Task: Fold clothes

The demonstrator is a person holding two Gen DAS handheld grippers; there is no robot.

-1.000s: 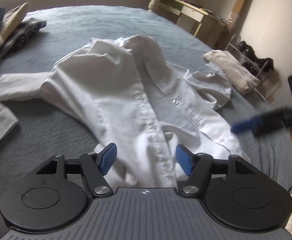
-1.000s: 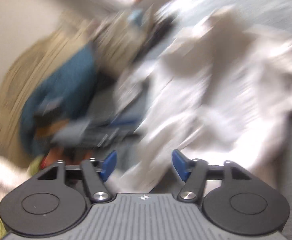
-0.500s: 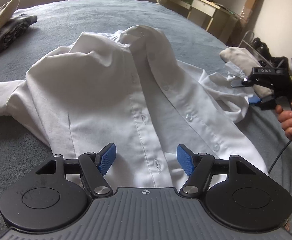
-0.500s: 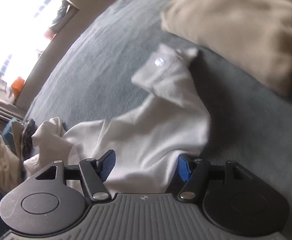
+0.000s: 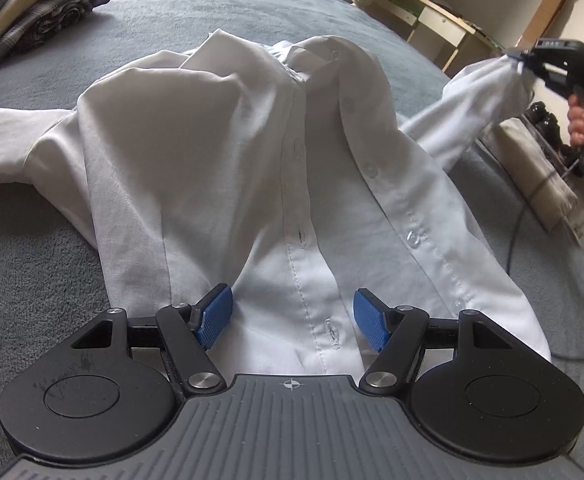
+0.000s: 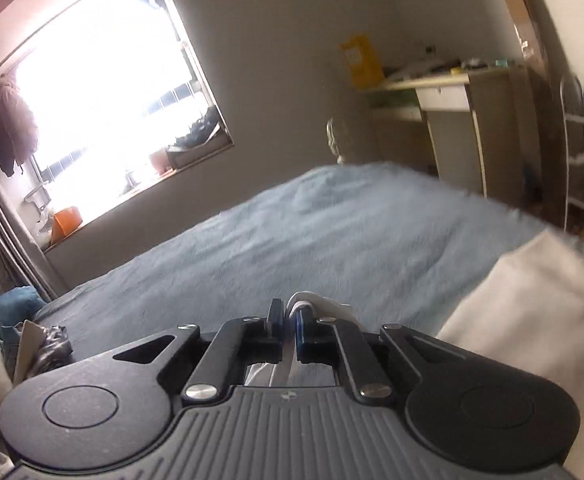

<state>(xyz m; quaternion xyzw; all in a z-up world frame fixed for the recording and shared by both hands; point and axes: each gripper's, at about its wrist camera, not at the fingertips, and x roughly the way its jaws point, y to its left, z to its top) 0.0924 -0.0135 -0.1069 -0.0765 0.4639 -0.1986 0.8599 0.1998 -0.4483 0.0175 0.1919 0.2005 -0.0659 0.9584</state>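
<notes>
Lying on bed: one white shirt, centre, front up
Left gripper: jaws apart, over near hem
Right gripper: closing, clamped on one sleeve cuff, far right

White shirt, grey-blue bedspread

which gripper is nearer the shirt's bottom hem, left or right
Left. The left gripper hangs open right over the white shirt's bottom hem. The right gripper is far off at the cuff end of the sleeve, closing on it.
</notes>
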